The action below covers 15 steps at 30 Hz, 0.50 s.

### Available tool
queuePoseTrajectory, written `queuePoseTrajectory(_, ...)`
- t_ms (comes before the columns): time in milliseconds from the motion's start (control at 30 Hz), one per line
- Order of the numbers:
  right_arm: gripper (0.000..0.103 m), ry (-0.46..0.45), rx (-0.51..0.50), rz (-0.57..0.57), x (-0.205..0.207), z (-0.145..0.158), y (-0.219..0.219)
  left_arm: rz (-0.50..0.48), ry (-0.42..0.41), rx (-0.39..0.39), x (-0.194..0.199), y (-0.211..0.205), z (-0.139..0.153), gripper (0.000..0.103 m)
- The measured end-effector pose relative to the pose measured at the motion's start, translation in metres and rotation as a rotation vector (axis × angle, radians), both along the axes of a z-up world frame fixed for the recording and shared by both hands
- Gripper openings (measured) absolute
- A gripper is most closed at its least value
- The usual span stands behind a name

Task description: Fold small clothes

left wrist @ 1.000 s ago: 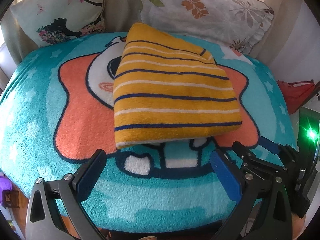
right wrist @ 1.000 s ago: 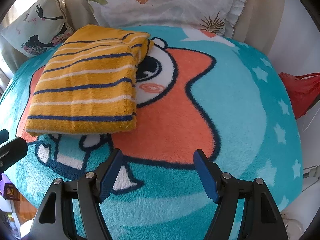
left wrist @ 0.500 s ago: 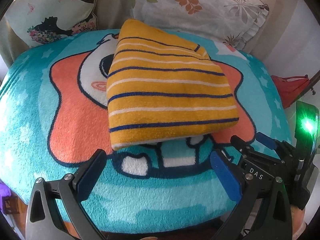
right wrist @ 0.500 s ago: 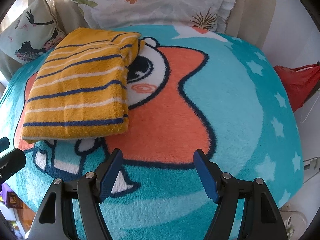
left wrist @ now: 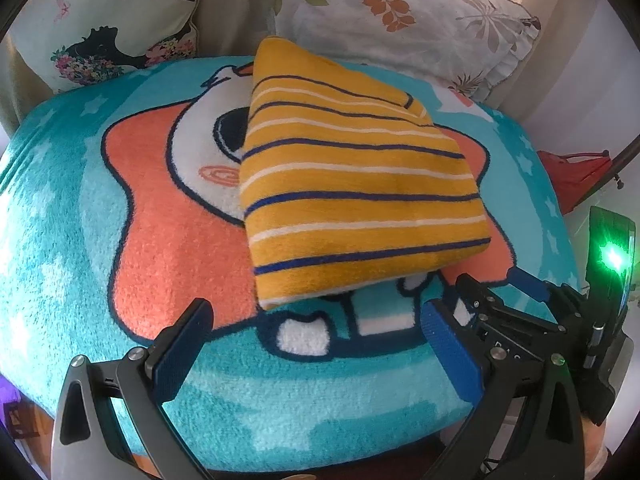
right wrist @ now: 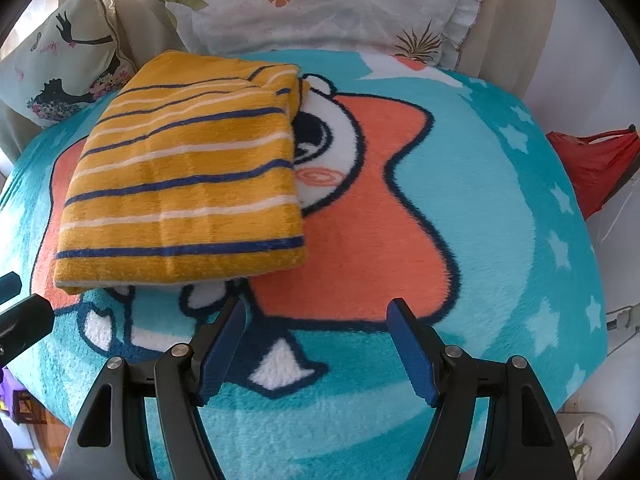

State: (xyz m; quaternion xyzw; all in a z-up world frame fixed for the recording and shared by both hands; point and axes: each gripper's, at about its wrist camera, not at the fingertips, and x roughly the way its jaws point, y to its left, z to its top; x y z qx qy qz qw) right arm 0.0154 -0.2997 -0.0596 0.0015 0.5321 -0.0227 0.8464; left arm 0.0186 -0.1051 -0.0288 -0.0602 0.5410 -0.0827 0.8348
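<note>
A folded yellow garment with navy and white stripes (left wrist: 352, 192) lies flat on a teal cartoon blanket (left wrist: 80, 240). It also shows in the right wrist view (right wrist: 184, 184), left of centre. My left gripper (left wrist: 316, 320) is open and empty, just short of the garment's near edge. My right gripper (right wrist: 316, 316) is open and empty, to the right of the garment's near right corner, over the blanket (right wrist: 500, 200). The right gripper's body also shows at the lower right of the left wrist view (left wrist: 520, 320).
Two patterned pillows (left wrist: 400, 12) (left wrist: 100, 20) lean at the back. A red bag (right wrist: 592, 160) sits off the blanket's right edge. The blanket's front edge drops off just below both grippers.
Both grippers have moved forward toward the garment, which looks larger and nearer. The garment itself has not moved. Both stay open.
</note>
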Motion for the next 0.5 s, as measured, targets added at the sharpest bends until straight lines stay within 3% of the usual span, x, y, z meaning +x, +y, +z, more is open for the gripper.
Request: queuePoseTrajectory(500, 0.077, 0.014, -0.014, -0.056, 0.002, 0.0, 0.033, -0.064, 0.018, -0.009, 0.014, 0.026, -0.005, 0.103)
